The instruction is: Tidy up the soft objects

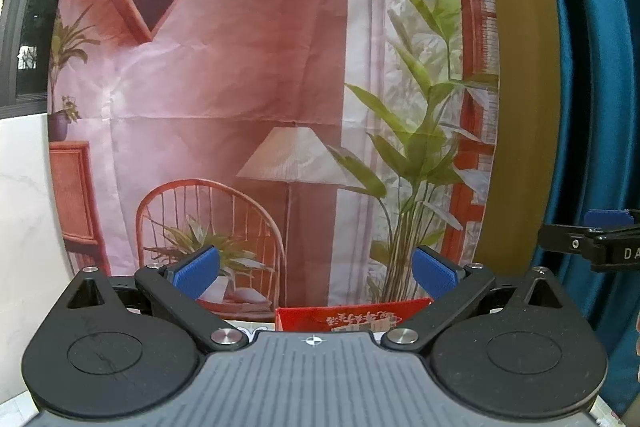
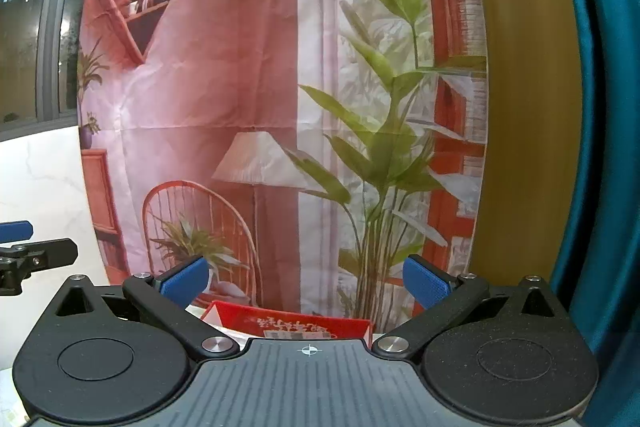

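Observation:
No soft object shows in either view. My left gripper [image 1: 316, 273] is open, its blue pads [image 1: 196, 273] wide apart with nothing between them. My right gripper [image 2: 306, 283] is open too and holds nothing. Both point level at a hanging backdrop. A red box [image 1: 352, 317] with printed characters peeks up just past the left gripper's body; the same red box [image 2: 292, 323] sits low between the right gripper's fingers. The right gripper's tip [image 1: 592, 235] shows at the right edge of the left wrist view, and the left gripper's tip [image 2: 24, 247] at the left edge of the right wrist view.
A printed cloth backdrop [image 1: 260, 87] of a room with a chair, lamp and plant hangs straight ahead. A yellow strip [image 1: 520, 107] and blue curtain [image 1: 600, 87] stand to the right. A white marble wall [image 1: 24, 207] and a dark window [image 2: 32, 27] lie left.

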`<state>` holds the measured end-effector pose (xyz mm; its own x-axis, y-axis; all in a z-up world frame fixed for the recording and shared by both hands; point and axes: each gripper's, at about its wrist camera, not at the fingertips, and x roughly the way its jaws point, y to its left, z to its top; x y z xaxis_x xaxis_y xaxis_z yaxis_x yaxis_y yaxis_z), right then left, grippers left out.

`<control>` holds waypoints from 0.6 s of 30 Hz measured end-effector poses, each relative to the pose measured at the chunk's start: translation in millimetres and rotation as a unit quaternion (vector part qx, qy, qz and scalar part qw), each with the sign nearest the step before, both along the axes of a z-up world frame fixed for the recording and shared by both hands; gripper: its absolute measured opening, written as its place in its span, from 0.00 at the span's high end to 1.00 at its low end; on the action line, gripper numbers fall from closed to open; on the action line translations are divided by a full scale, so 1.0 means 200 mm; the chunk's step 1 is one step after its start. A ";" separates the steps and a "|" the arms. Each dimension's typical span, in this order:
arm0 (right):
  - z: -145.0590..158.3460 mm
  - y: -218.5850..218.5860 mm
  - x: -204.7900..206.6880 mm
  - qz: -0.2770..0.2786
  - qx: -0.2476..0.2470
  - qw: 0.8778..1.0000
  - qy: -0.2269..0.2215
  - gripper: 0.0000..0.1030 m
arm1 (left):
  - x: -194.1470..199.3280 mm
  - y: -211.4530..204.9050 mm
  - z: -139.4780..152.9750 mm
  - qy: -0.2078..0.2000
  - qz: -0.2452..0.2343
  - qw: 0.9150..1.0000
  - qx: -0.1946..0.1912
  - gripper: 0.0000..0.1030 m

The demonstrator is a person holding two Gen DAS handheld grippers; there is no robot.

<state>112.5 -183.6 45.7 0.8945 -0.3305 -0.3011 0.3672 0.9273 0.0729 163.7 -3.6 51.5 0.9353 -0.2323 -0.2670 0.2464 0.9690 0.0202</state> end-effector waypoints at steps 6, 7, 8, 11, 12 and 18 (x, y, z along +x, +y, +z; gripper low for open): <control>0.00 0.00 0.00 0.001 0.000 1.000 -0.001 0.00 | 0.00 0.02 0.00 0.005 0.008 1.000 -0.008 0.00; 0.00 0.00 0.00 0.001 0.000 1.000 -0.001 0.00 | 0.00 0.02 0.00 0.005 0.009 1.000 -0.007 0.00; 0.00 0.00 0.00 0.001 0.000 1.000 -0.001 0.00 | 0.00 0.02 0.00 0.005 0.009 1.000 -0.006 0.00; 0.00 0.00 -0.01 0.000 0.000 1.000 -0.001 0.00 | -0.02 0.01 0.00 0.003 0.011 1.000 -0.003 0.00; 0.00 0.00 -0.01 0.000 -0.001 1.000 -0.002 0.00 | -0.02 0.00 0.00 0.003 0.011 1.000 -0.002 0.00; 0.01 0.00 -0.02 0.000 -0.001 1.000 -0.002 0.00 | -0.03 -0.01 0.00 0.000 0.012 1.000 0.004 0.00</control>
